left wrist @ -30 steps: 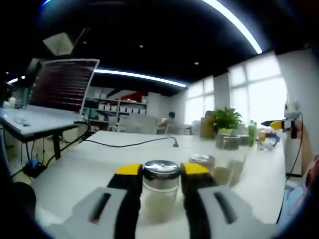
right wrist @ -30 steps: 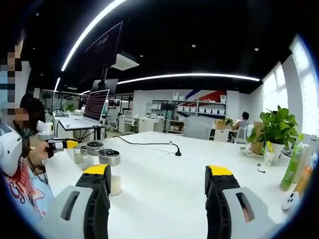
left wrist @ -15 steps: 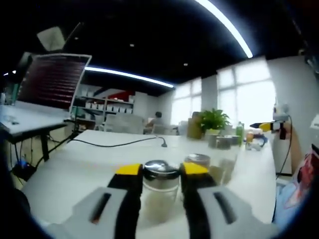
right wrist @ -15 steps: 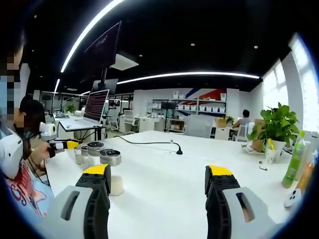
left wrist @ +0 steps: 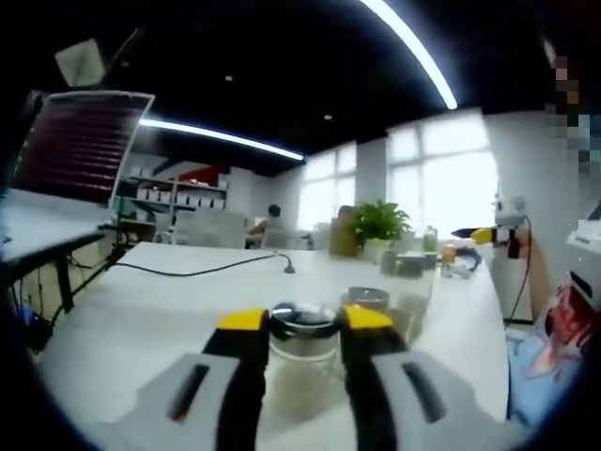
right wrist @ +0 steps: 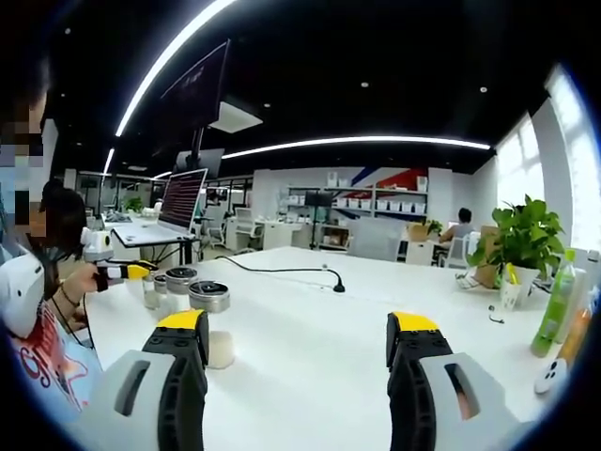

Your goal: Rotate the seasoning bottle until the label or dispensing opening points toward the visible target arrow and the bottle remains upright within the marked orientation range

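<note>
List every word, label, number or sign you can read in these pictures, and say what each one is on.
None can be read.
Seasoning bottle in the left gripper: no label legible.
Monitor on the far desk: rows of text, too small to read.
Person's shirt: red print, cut off and blurred.
Green bottle: label too blurred.

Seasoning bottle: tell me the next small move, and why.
Probably keep twisting the left gripper a little about the vertical axis. Its jaws are shut on the seasoning bottle, which stands upright on the white table; no label or target arrow is discernible, so I cannot confirm alignment.
</note>
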Demonstrator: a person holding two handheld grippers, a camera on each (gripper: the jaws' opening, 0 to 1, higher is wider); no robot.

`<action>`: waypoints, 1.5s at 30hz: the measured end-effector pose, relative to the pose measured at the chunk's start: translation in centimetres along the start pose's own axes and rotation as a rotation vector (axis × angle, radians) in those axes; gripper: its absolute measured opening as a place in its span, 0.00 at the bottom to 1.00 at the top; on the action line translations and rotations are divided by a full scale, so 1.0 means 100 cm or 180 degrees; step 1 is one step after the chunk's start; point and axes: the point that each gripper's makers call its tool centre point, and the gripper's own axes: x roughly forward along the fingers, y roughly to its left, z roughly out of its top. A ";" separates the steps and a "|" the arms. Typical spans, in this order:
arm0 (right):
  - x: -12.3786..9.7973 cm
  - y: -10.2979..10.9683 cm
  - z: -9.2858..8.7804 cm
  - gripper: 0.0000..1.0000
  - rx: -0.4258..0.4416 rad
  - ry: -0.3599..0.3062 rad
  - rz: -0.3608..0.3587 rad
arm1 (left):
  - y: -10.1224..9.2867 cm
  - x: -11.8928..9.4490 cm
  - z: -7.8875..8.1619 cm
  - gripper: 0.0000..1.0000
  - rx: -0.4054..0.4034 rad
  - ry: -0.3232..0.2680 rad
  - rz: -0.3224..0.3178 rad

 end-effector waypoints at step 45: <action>0.010 0.002 0.000 0.78 0.0226 -0.0058 0.0032 | -0.004 -0.004 0.017 0.43 0.0176 0.0152 -0.0188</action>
